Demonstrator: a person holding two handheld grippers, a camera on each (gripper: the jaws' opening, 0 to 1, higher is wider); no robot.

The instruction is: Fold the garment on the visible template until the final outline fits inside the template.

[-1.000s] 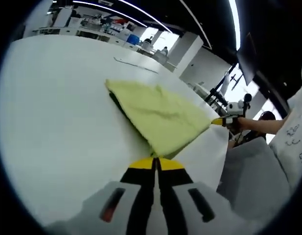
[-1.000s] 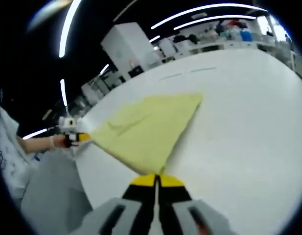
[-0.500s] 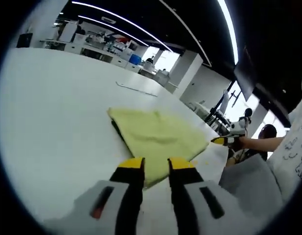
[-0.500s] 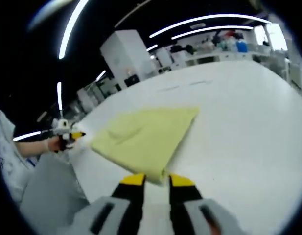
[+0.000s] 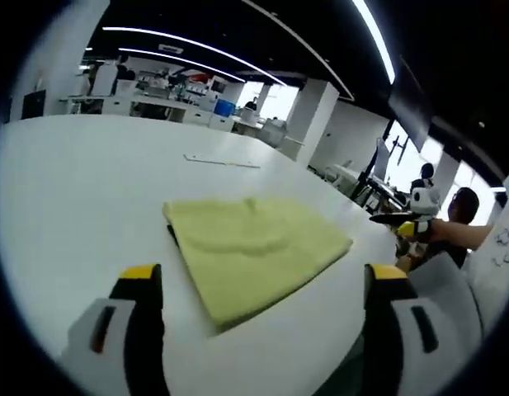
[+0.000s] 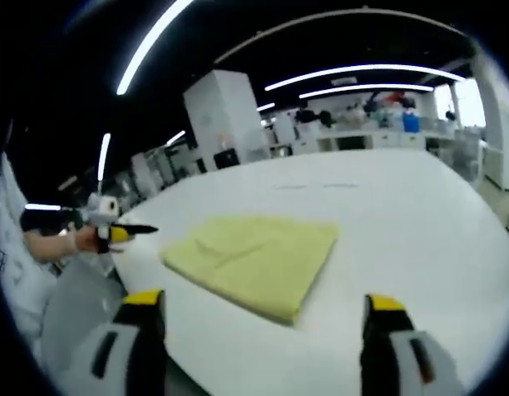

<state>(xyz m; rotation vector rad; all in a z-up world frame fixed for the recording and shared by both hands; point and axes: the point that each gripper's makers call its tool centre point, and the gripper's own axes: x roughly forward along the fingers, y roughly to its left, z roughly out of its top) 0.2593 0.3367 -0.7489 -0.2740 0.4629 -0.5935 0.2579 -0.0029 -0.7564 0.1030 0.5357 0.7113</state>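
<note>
Change since a second ago: both my grippers, then shut on the near corners of the cloth, have let go and drawn back; the cloth now lies free.

Item 1. Left gripper (image 5: 258, 285): jaws spread wide, yellow tips at either side of the left gripper view, nothing between them, clear of the cloth. It also shows far left in the right gripper view (image 6: 122, 233), held in my hand.

Item 2. Right gripper (image 6: 258, 304): jaws equally wide apart, empty, short of the cloth's near edge. It also shows at the right of the left gripper view (image 5: 407, 227).

Item 3. Cloth (image 5: 254, 252): pale yellow-green, folded into a rough rectangle, flat on the table, a few soft creases across the top layer; a dark edge shows under its left side in the left gripper view. In the right gripper view (image 6: 254, 260) it lies centred between my jaws.

Item 4. Table (image 5: 81, 190): white, wide; a thin dark line marked on it beyond the cloth (image 5: 221, 162).
</note>
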